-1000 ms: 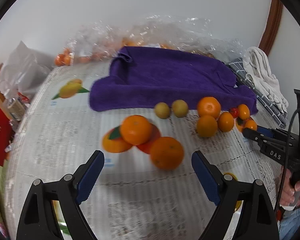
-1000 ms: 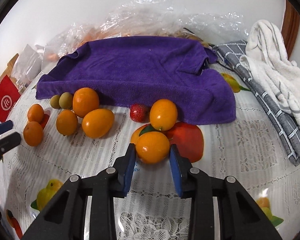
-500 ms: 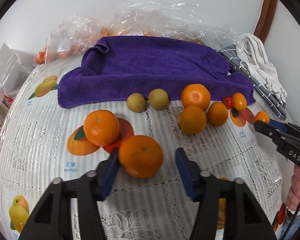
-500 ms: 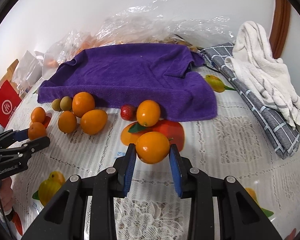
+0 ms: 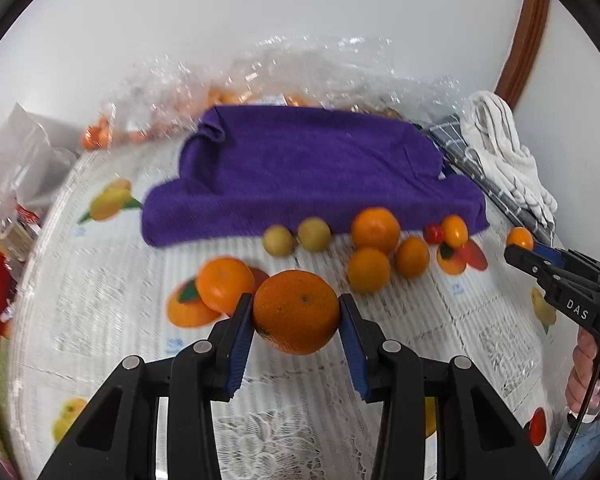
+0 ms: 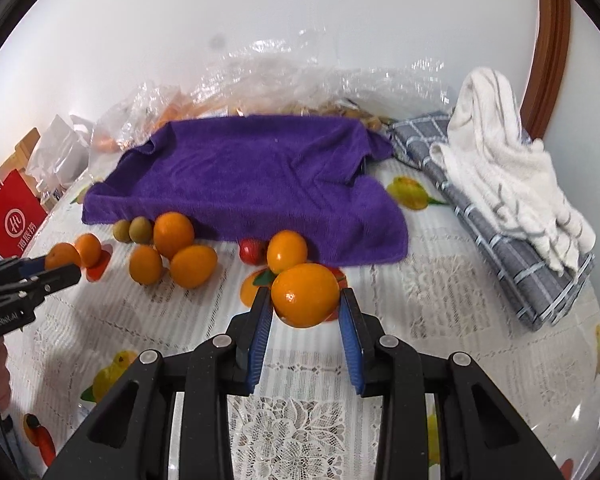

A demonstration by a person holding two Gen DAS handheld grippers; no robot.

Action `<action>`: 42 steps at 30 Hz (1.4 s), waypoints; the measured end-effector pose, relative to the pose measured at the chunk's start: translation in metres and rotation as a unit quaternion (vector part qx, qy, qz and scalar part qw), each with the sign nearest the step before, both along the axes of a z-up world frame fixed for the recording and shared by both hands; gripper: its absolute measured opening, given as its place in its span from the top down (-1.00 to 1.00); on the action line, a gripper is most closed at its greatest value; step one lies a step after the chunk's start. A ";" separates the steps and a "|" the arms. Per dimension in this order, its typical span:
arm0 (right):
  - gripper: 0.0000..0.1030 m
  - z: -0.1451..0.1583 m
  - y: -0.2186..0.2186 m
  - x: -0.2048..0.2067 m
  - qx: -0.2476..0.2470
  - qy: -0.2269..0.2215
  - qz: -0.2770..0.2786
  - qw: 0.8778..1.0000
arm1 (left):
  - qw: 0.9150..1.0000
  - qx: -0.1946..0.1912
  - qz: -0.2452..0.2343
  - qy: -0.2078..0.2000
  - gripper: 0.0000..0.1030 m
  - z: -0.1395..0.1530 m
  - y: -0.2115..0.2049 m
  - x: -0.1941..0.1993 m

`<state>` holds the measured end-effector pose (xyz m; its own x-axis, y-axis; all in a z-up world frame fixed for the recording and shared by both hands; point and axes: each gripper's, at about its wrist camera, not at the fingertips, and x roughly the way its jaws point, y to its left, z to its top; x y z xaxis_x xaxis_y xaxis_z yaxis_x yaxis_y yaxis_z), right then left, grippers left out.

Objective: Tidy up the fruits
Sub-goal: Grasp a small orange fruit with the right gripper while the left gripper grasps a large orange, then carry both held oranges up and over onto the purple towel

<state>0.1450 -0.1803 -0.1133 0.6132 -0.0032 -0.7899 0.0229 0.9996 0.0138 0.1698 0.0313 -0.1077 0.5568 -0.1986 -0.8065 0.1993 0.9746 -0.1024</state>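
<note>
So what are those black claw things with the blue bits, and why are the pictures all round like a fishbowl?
Those claws are grippers, pinching tools that a person holds, one in each hand. A small wide-eyed camera sits on each and looks out along its two fingers, which bends the picture round. One picture comes from the left gripper, the other from the right gripper. The left one pinches a bumpy orange. The right one pinches a smaller, smooth orange fruit. Both fruits are held up off the lace tablecloth. On the table lie more orange fruits, two small greenish-brown fruits, one small red fruit, a purple towel, and at the right a white towel on a grey checked cloth.
</note>
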 end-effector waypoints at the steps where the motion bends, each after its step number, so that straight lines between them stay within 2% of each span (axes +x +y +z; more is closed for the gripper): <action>1: 0.35 0.003 0.000 0.001 -0.001 -0.003 0.001 1.000 | 1.000 0.000 0.004 -0.003 0.23 0.006 0.002 0.003; 7: 0.35 0.033 0.004 0.018 -0.003 -0.027 0.010 1.000 | 0.999 0.007 0.017 -0.034 0.23 0.046 0.010 0.022; 12: 0.35 0.059 0.006 0.055 0.000 -0.044 0.022 0.999 | 0.998 -0.016 0.021 -0.052 0.23 0.075 0.014 0.051; 20: 0.35 0.078 0.009 0.119 -0.002 -0.063 0.027 0.998 | 0.997 -0.020 0.026 -0.063 0.23 0.090 0.009 0.107; 25: 0.35 0.068 0.005 0.153 0.010 -0.058 0.028 0.998 | 0.998 -0.006 0.027 -0.058 0.23 0.077 0.002 0.139; 31: 0.35 0.036 -0.005 0.177 0.023 -0.030 0.021 0.999 | 0.999 0.006 0.025 -0.030 0.23 0.033 -0.003 0.166; 38: 0.35 -0.004 -0.012 0.194 0.021 0.017 0.009 1.000 | 0.999 0.019 0.031 -0.002 0.23 0.000 0.002 0.182; 42: 0.35 -0.011 -0.008 0.195 0.012 0.020 0.023 0.999 | 1.000 0.019 0.024 0.006 0.23 -0.009 0.000 0.185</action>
